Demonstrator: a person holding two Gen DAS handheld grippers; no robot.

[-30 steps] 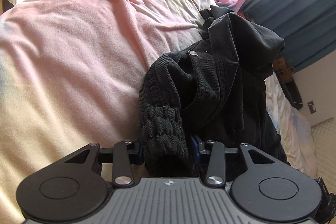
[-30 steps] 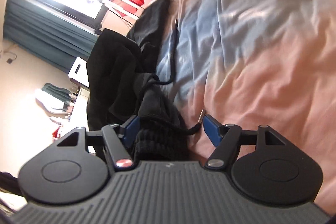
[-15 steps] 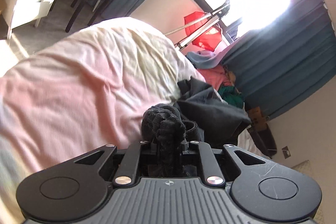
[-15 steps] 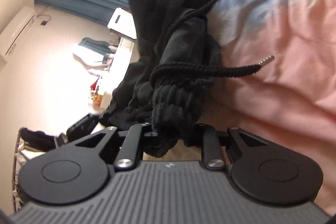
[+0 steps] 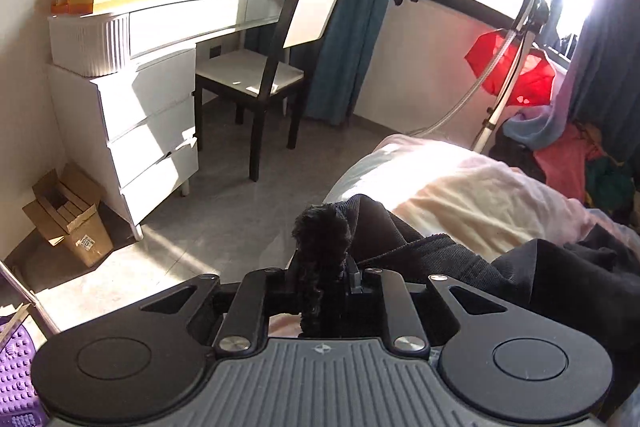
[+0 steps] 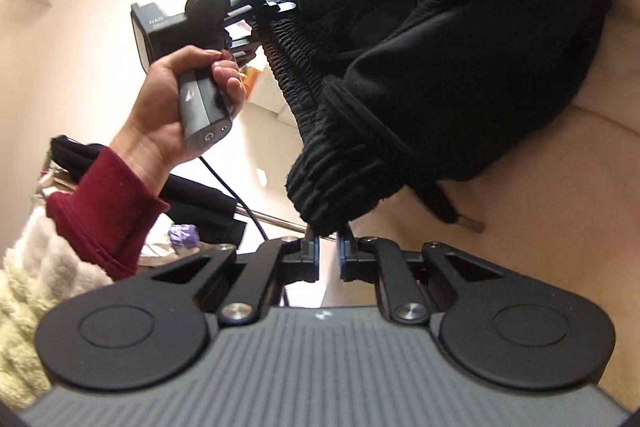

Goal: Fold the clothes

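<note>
A: What is changing for you just now?

B: A second ago both jaws were standing apart around the black trousers [image 6: 460, 39] bunched on the bed [image 5: 472, 195]. Now you are lifting them by the ribbed elastic waistband [image 6: 320, 131], stretched between your two hands, so you are likely opening the garment out to lay it flat for folding.

A: And the grips?

B: Your left hand-held gripper [image 5: 324, 279] is nearly closed, its jaws having just eased a little, and is pinching a bunch of the waistband. Your right hand-held gripper [image 6: 328, 247] has just been closing; its blue pads [image 6: 313, 255] are standing close together, nipping the waistband's other end at the tips. The legs are trailing on the bed; the drawstring [image 6: 444, 205] is dangling.
</note>
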